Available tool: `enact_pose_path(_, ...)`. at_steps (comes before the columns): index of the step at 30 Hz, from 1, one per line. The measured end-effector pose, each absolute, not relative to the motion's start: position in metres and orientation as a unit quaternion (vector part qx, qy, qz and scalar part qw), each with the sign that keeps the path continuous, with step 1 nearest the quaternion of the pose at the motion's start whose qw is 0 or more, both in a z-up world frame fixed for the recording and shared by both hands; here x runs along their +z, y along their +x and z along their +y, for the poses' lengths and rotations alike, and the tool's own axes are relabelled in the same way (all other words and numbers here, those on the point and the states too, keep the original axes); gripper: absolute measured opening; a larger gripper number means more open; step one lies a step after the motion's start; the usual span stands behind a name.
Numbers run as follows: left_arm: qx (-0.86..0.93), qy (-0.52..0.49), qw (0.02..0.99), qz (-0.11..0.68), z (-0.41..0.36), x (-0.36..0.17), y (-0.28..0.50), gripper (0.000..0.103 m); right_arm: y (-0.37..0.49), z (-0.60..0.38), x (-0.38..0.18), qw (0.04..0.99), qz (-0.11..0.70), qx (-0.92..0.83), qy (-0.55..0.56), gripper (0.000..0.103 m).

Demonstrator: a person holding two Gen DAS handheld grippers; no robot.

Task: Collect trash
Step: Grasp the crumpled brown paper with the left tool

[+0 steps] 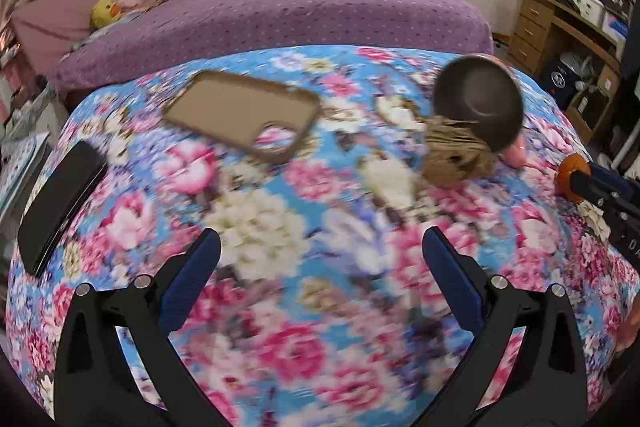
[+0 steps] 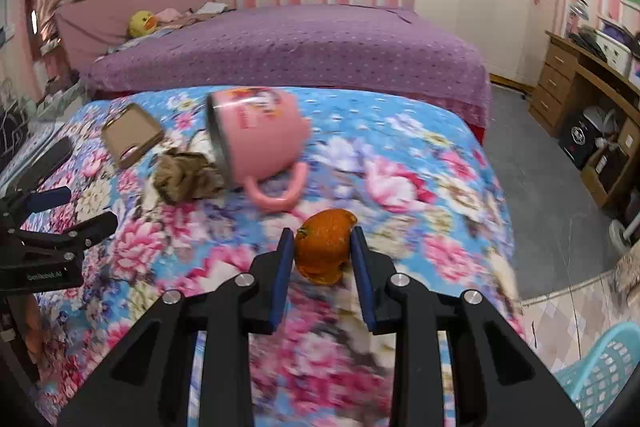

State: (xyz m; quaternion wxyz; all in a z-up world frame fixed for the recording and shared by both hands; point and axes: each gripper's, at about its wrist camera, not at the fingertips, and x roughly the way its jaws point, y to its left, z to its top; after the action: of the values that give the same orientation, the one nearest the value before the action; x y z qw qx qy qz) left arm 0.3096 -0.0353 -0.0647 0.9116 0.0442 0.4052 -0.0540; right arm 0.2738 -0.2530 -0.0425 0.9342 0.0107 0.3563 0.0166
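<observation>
- Left wrist view: a pink-striped bedroom; the floral quilt (image 1: 280, 211) lies under your left gripper (image 1: 322, 247), its fingers wide with nothing between them. A crumpled brown wrapper (image 1: 456, 155) touches the tipped pink mug (image 1: 480, 103); approach from its free side so you don't knock the mug. No writing is readable here.
- Right wrist view: your right gripper (image 2: 322, 251) has the orange peel (image 2: 324, 247) between its narrowed fingers, pads at its sides. Lift straight, then swing to the teal basket (image 2: 604, 367). The mug's print is too blurred to read.
</observation>
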Motion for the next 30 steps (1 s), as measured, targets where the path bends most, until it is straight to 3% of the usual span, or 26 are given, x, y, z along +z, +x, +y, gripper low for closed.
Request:
enact_pose_path(13, -0.100, 0.017, 0.906, 0.410, -0.089, -0.061, 0.349, 0.094, 0.259, -0.284, -0.046, 0.932, 0.361, 0.015, 0.020, 0.030)
enact_pose_path(15, -0.115, 0.010, 0.902, 0.416, -0.095, -0.064, 0.353, 0.085, 0.256, -0.287, -0.047, 0.932, 0.362, 0.015, 0.024, 0.030)
enact_pose_path(17, -0.129, 0.014, 0.894, 0.429, -0.103, -0.070, 0.356, 0.059, 0.254, -0.290, -0.047, 0.932, 0.361, 0.014, 0.027, 0.030)
enact_pose_path(22, -0.135, 0.019, 0.894, 0.427, -0.106, -0.071, 0.350, 0.014, 0.248, -0.289, -0.047, 0.933, 0.359, 0.013, 0.025, 0.030)
enact_pose_path(25, -0.125, 0.012, 0.901, 0.414, -0.095, -0.065, 0.340, 0.004, 0.245, -0.288, -0.047, 0.933, 0.359, 0.013, 0.024, 0.030)
enact_pose_path(30, -0.109, 0.013, 0.904, 0.414, -0.080, -0.058, 0.330, 0.004, 0.238, -0.287, -0.047, 0.934, 0.356, 0.013, 0.028, 0.030)
